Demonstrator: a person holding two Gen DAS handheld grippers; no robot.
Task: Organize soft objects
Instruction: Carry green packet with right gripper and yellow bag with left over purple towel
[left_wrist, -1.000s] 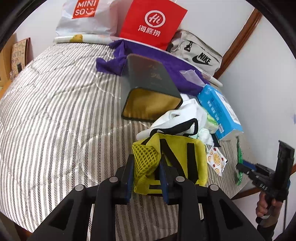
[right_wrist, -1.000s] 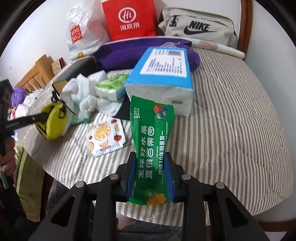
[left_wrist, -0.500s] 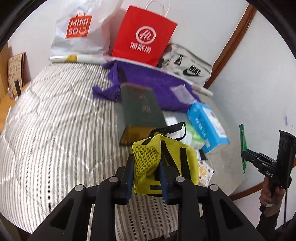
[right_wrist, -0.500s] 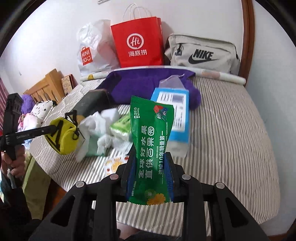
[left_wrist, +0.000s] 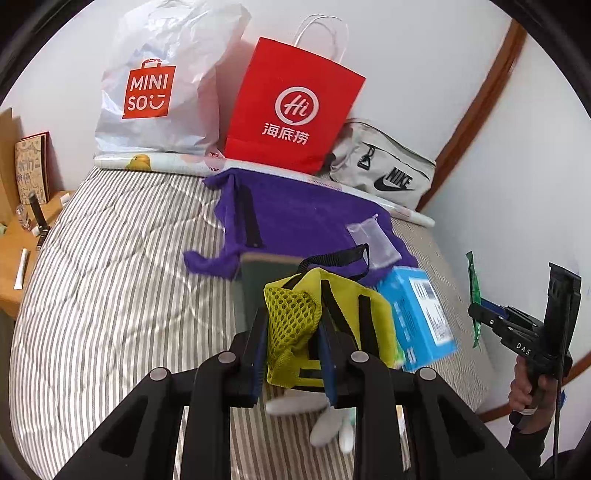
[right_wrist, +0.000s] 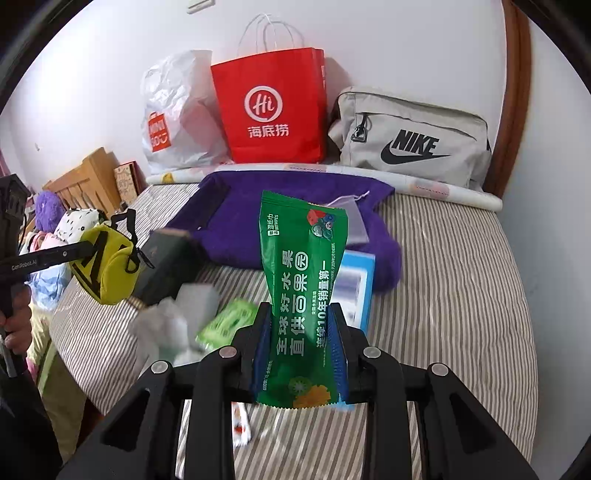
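My left gripper (left_wrist: 293, 332) is shut on a yellow mesh pouch (left_wrist: 325, 325) with black straps, held above the striped bed (left_wrist: 110, 277). The same yellow pouch (right_wrist: 107, 266) hangs at the left of the right wrist view. My right gripper (right_wrist: 301, 336) is shut on a green wet-wipe packet (right_wrist: 303, 291), lifted upright over the bed; in the left wrist view the packet (left_wrist: 474, 295) sticks up at the far right. Below lie a blue tissue box (left_wrist: 417, 317), a dark box (right_wrist: 166, 262), crumpled white tissues (right_wrist: 170, 325), a green tissue pack (right_wrist: 229, 321) and a purple cloth (left_wrist: 303, 218).
Against the back wall stand a white Miniso bag (left_wrist: 159, 92), a red paper bag (left_wrist: 291, 107) and a grey Nike bag (right_wrist: 410, 136). A wooden side table (left_wrist: 22, 236) with small items is left of the bed. A person's hand (left_wrist: 532, 391) holds the right gripper's handle.
Both grippers have risen and pulled back from the bed, each keeping its hold. The pile of items now sits lower and smaller in both views.
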